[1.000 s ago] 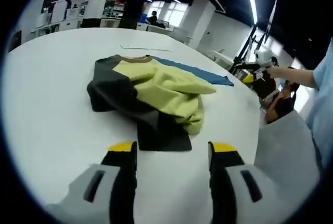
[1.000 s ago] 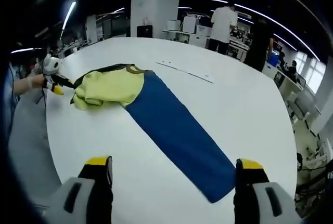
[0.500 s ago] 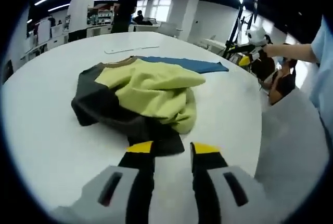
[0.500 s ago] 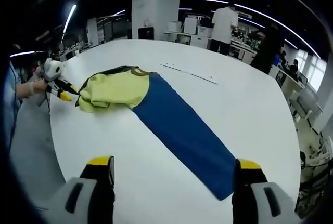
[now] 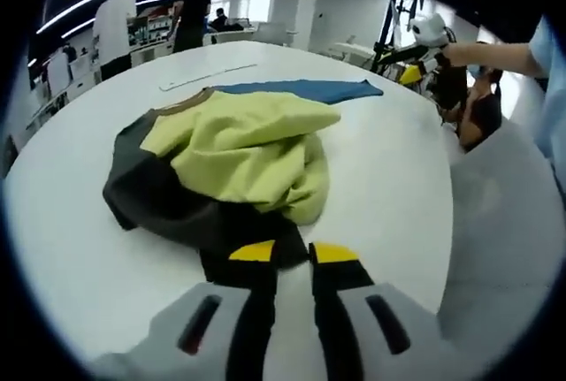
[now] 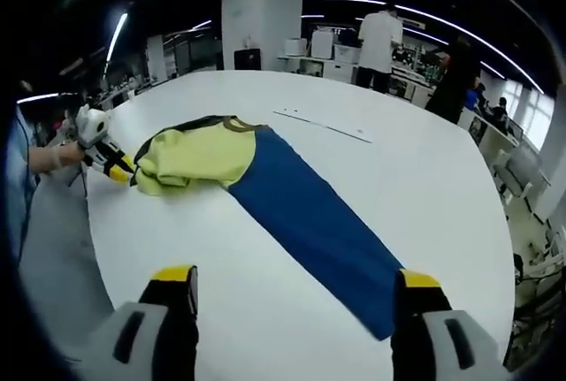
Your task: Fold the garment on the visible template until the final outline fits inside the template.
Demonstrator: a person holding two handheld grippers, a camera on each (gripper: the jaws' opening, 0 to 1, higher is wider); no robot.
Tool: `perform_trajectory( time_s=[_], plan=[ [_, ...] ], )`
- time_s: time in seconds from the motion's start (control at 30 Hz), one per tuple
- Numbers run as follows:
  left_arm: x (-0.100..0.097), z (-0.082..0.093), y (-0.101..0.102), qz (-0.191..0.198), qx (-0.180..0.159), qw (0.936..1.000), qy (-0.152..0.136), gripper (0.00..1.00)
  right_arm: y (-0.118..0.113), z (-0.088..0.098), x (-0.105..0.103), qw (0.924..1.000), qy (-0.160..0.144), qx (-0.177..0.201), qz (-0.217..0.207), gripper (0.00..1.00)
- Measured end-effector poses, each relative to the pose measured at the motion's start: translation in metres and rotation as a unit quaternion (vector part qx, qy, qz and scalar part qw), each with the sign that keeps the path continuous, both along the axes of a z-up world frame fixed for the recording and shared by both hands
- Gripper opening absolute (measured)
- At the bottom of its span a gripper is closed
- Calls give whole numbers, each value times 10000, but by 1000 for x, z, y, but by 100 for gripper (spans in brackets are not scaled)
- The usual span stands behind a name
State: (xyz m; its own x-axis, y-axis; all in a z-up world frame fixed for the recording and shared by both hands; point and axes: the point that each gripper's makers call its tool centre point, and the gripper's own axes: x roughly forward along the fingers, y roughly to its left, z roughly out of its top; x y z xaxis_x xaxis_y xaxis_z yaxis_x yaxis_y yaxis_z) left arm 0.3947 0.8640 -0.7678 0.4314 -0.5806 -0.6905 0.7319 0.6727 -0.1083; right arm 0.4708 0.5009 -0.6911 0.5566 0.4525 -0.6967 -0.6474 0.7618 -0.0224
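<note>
A crumpled garment [image 5: 239,147], yellow-green over dark grey, lies on the round white table [image 5: 71,222], partly on one end of a long blue template [image 5: 301,89]. My left gripper [image 5: 293,253] is at the garment's near dark edge, its yellow-tipped jaws drawn almost together with dark fabric between them. In the right gripper view the garment [image 6: 190,156] covers the far left end of the template [image 6: 309,222], and the left gripper [image 6: 118,167] touches its left edge. My right gripper [image 6: 292,279] hangs open above the table near the template's near end. It also shows as the right gripper [image 5: 409,70] beyond the table.
A thin white strip [image 6: 323,123] lies on the table beyond the template. A person's hand [image 6: 57,156] and light blue sleeve [image 5: 553,89] are at the table's edge. People stand at benches [image 6: 380,41] in the background.
My left gripper has come up to the garment's dark edge, and its jaws have gone from wide apart to nearly together on the fabric. The right gripper has barely moved.
</note>
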Motion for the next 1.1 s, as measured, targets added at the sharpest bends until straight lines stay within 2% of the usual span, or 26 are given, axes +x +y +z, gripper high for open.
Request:
perform_trajectory(
  time_s=[0.07,0.1,0.13,0.23,0.47,0.67,0.77,0.8,0.93,1.1],
  plan=[
    [-2,-7,1,-85,204,9997,68,10,2,1,0,10000,-12,21,11,91],
    [6,-1,-4,-153,68,9997,-190,10,3,2,-1,10000,-14,23,19,91],
    [2,-4,-1,-83,132,9999,4,9,3,2,-1,10000,-21,25,22,91],
    [5,-6,3,21,151,9999,60,4,4,2,-1,10000,-18,32,29,91],
    [3,-6,3,16,126,9999,67,0,9,0,-2,10000,20,33,51,90],
    [2,-6,4,86,6,9999,123,0,15,1,-2,9999,11,66,124,90],
    [-1,-3,7,220,-308,9988,304,0,19,1,-3,9998,13,70,176,90],
    [0,0,13,345,-404,9981,319,0,20,0,-3,9998,31,47,191,90],
    [-2,10,38,511,-367,9978,226,0,23,0,-4,9997,46,69,214,90],
    [-7,19,71,675,-182,9975,141,0,28,-1,-6,9996,94,74,258,90]
  ],
)
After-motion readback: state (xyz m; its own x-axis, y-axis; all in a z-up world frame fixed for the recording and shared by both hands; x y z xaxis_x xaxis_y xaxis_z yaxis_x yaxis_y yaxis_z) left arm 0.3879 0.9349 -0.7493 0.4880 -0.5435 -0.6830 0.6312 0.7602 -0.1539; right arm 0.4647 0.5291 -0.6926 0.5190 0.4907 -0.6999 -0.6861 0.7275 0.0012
